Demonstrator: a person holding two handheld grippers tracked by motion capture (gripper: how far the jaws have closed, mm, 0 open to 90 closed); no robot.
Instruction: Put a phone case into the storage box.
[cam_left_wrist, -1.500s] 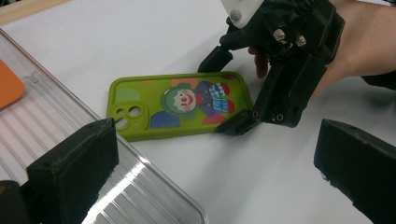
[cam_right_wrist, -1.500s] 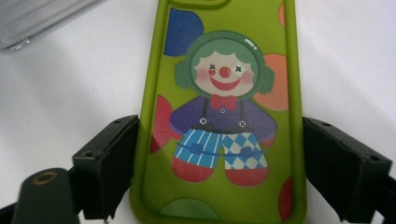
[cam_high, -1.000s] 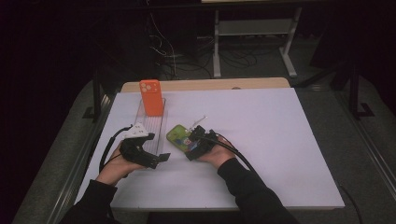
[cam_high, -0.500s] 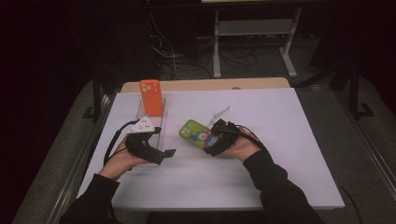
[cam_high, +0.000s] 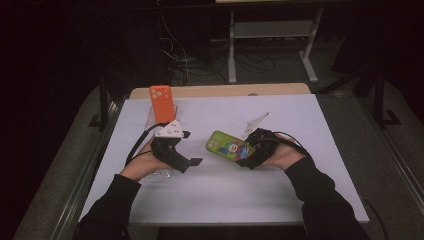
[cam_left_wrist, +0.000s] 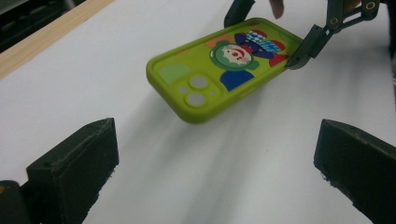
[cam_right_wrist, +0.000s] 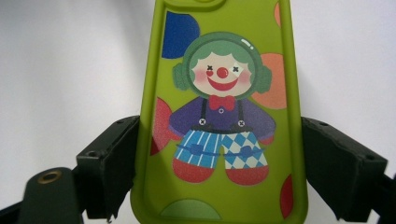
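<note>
The green phone case (cam_high: 229, 147) is sitting between the jaws of my right gripper (cam_high: 248, 152), clamped across its long sides near the bottom end. In the right gripper view the black pads are pressing against both edges of the case (cam_right_wrist: 219, 116), and the clown picture on its back is facing up toward the camera. I am holding it raised off the white table (cam_high: 300, 130), tilted, with its camera-cutout end pointing toward my left hand; the left gripper view is showing a shadow lying on the table beneath it (cam_left_wrist: 219, 70).

My left gripper (cam_high: 192, 161) is hovering over the table just beside the case, and its jaws are standing spread wide with nothing between them. In the left gripper view the two black pads are rising at the bottom corners, with bare white table between, and the case is lying beyond them.

An orange phone case (cam_high: 162, 103) is standing upright at the far left part of the table, behind my left hand, resting in what looks like a clear holder (cam_high: 150, 117). A strip of wooden board (cam_high: 220, 90) is showing along the table's far edge.
</note>
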